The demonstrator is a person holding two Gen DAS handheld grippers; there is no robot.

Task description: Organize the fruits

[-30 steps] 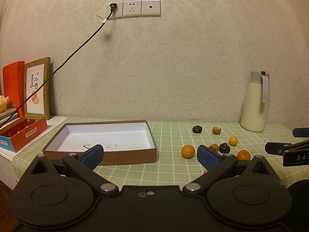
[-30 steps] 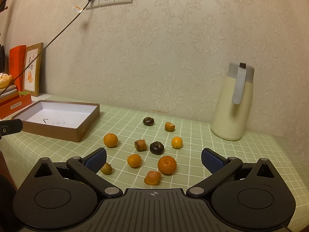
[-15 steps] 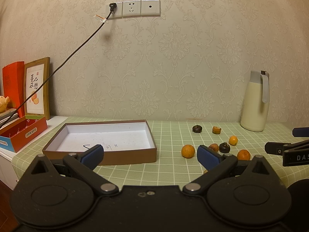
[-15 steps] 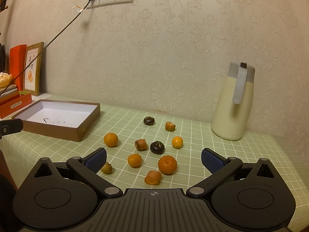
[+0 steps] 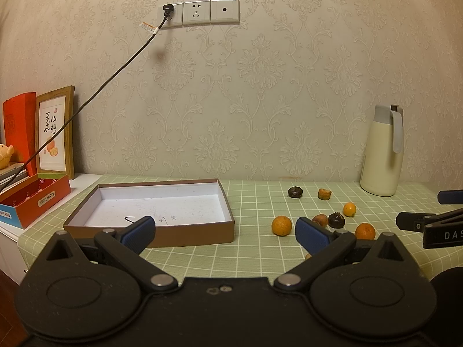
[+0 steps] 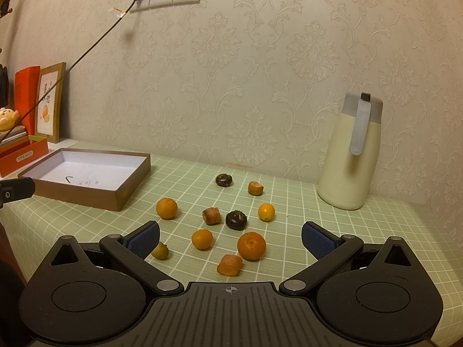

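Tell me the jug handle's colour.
Grey, on a cream jug; handle clearest in the right wrist view.

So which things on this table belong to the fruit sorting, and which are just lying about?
Belongs to the job:
- oranges, e.g.
- dark fruits, e.g.
- cut orange-brown pieces, e.g.
- small yellowish fruit
- shallow brown box, probably the destination

Just lying about:
- cream thermos
- framed picture
- red box
- wall cable

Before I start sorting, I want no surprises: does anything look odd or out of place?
Nothing is spilled or broken. The fruits lie loose on the green tablecloth, none in the open box, which holds only a small dark mark.
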